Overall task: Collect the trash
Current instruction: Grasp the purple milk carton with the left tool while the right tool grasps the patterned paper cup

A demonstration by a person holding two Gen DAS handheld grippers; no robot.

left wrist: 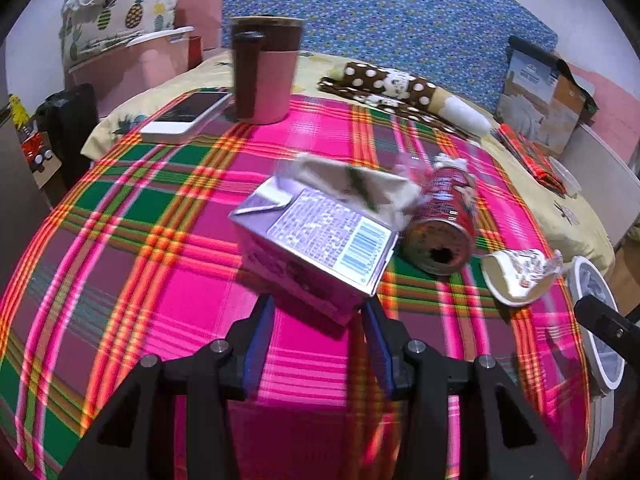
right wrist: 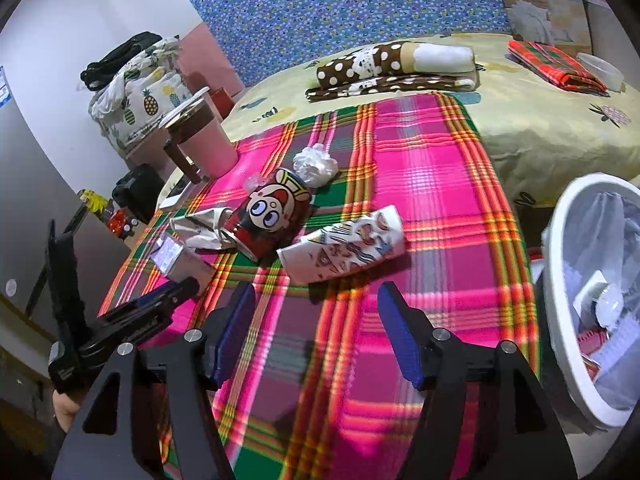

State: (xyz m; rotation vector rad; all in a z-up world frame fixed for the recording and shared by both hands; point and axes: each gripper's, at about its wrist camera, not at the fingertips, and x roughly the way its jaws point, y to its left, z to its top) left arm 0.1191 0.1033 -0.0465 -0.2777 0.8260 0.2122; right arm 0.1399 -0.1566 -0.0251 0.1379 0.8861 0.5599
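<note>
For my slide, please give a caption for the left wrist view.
Open left tongs approach a purple carton lying beside a red can on plaid cloth.

Pink mug with a white phone just beside it on the plaid cloth, polka-dot bundle further back.

carton – mostly hidden behind left claw | bin – cut off by frame edge | mug blurred
</note>
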